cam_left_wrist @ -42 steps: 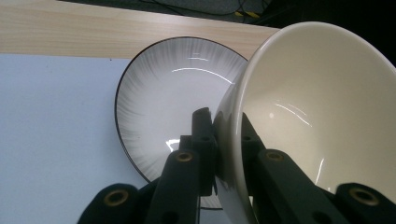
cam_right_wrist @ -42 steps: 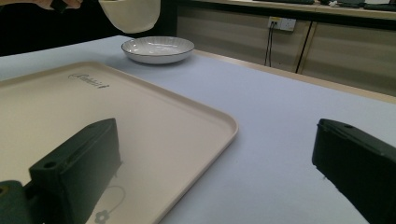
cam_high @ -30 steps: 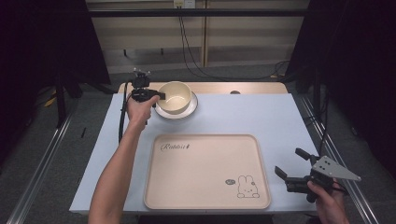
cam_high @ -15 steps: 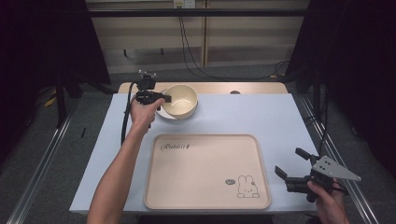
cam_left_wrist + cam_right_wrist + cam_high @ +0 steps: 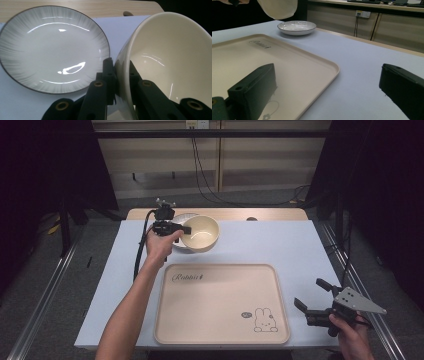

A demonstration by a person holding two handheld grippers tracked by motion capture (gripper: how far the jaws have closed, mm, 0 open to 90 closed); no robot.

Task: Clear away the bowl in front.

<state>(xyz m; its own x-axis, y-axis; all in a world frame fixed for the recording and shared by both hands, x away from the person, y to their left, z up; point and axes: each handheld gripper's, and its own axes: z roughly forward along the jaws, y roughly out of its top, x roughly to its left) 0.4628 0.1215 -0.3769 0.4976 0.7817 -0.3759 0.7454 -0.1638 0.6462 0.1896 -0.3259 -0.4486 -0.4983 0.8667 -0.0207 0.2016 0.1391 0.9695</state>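
The left hand-held gripper (image 5: pixel 122 75) is pinching the cream bowl's (image 5: pixel 200 232) rim, lifting it clear of the plate (image 5: pixel 53 48), probably for the tray (image 5: pixel 220 340), while the right hand-held gripper (image 5: pixel 312 296) is waiting wide open and empty.

Plate (image 5: pixel 178 221) partly behind bowl (image 5: pixel 201 233)

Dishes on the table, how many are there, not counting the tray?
2. The cream bowl is lifted and tilted, its rim pinched in the left gripper. The white plate with a dark rim sits on the table at the far side, beyond the tray.
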